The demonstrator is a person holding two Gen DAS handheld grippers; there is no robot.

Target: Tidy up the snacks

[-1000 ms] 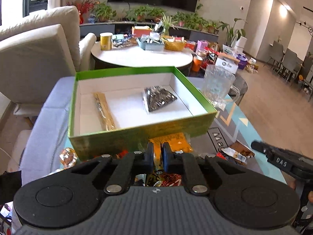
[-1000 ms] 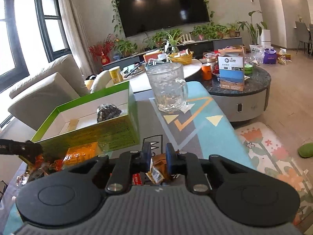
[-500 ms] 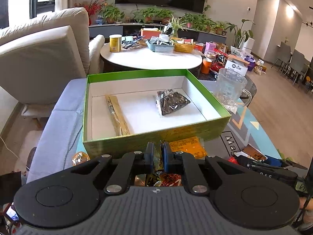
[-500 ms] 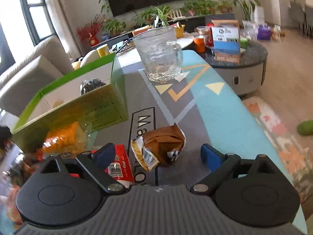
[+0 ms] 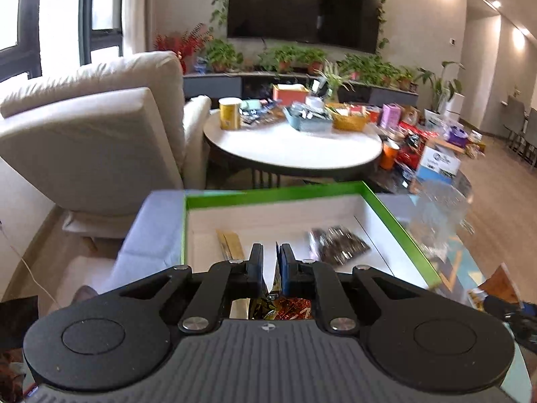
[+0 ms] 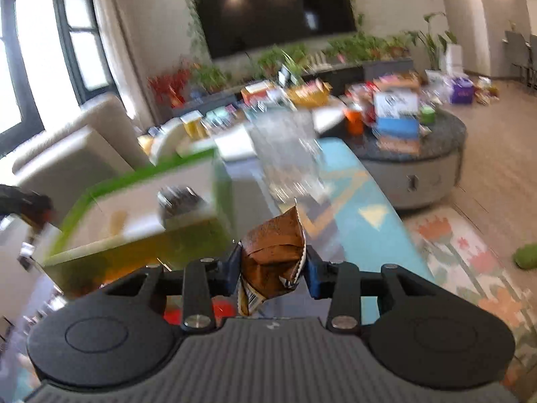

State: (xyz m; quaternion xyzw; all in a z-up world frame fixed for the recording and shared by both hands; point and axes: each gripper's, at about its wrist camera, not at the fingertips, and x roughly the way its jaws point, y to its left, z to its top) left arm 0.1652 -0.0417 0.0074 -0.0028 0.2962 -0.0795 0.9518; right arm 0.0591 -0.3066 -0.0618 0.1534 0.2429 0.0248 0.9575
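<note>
A green box (image 5: 399,231) with a white inside holds a dark snack packet (image 5: 339,245) and a thin tan stick packet (image 5: 230,243). My left gripper (image 5: 270,265) is shut on a gold foil snack (image 5: 275,288) and holds it over the box's near edge. My right gripper (image 6: 272,270) is shut on a brown snack packet (image 6: 273,252), lifted above the table right of the box (image 6: 134,241). The brown packet also shows at the right edge of the left wrist view (image 5: 500,285).
A clear glass mug (image 6: 288,154) stands on the patterned table mat (image 6: 355,201) behind the box. More loose snacks (image 6: 174,314) lie under my right gripper. A beige sofa (image 5: 94,141) is at the left, a cluttered round white table (image 5: 295,144) behind.
My right gripper opened, closed on the brown packet and lifted it off the table. My left gripper rose with the gold snack and moved forward over the box.
</note>
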